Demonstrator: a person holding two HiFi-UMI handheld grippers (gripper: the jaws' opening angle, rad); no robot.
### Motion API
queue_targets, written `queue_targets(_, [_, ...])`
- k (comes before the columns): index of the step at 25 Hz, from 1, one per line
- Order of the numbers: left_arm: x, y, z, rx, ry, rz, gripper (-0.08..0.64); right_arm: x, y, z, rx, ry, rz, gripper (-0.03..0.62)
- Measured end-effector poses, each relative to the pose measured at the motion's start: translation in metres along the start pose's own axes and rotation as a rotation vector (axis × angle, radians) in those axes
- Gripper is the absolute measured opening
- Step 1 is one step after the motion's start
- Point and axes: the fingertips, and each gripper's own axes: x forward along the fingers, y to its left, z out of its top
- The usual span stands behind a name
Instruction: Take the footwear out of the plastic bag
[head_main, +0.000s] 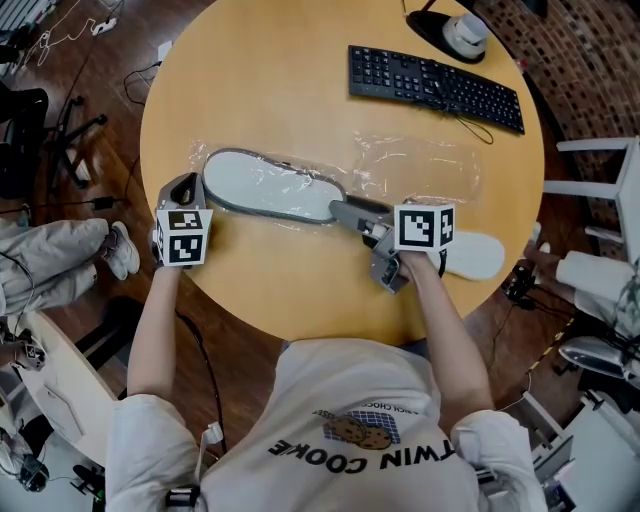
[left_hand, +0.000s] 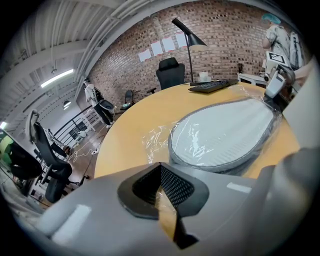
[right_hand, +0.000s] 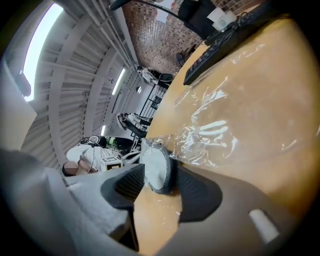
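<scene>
Clear plastic bag (head_main: 420, 165) is lying flat on the round table (head_main: 300, 80), with the bagged slipper (head_main: 265, 187) sitting in its left part and film crinkling over it. The rest of the bag, right of the bagged slipper, is looking empty. A loose slipper (head_main: 478, 255) is lying outside the bag, past the bagged slipper's heel, right at the table rim.

The bagged slipper's toe is sitting near the left rim. Bare tabletop is running from the bagged slipper out to the keyboard (head_main: 435, 82).

Both forearms are reaching in from the near edge. Left gripper (head_main: 186, 188) is angling down at the toe end, jaws pinched together on the bag film. Right gripper (head_main: 345, 212) is pointing at the heel, jaws spread wide and clamping the heel's thickness.
</scene>
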Motion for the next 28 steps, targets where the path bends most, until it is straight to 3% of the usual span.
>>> queue_targets(2, [0.0,-0.001,-0.001,0.006,0.007,0.002,0.0,0.002,-0.002,0.001,-0.043,0.001,-0.054,0.201])
queue_targets(5, [0.001,-0.001,-0.002,0.012,0.017,0.004,0.001,0.006,-0.012,-0.005,-0.277,0.076,-0.25,0.201])
queue_targets(7, [0.002,-0.002,-0.001,0.007,0.009,0.001,0.0,0.006,-0.016,-0.007,-0.335,0.099,-0.313,0.201])
queue_targets(12, [0.002,-0.001,0.001,0.019,0.0,-0.004,0.0,0.013,-0.009,-0.004,-0.161,0.08,-0.197,0.201])
queue_targets(16, [0.002,-0.001,0.0,0.018,-0.002,0.002,0.0,0.013,-0.008,-0.004,-0.129,0.087,-0.157,0.201])
queue_targets(19, [0.001,0.0,-0.001,0.014,-0.002,0.007,0.0,0.008,-0.007,-0.004,-0.073,0.057,-0.107,0.119])
queue_targets(24, [0.002,0.0,0.0,0.004,0.001,0.008,0.0,0.0,0.006,-0.003,0.094,-0.049,0.036,0.076])
queue_targets(28, [0.002,0.0,0.0,-0.02,-0.002,0.011,0.0,-0.006,0.026,-0.006,0.111,-0.105,0.171,0.067])
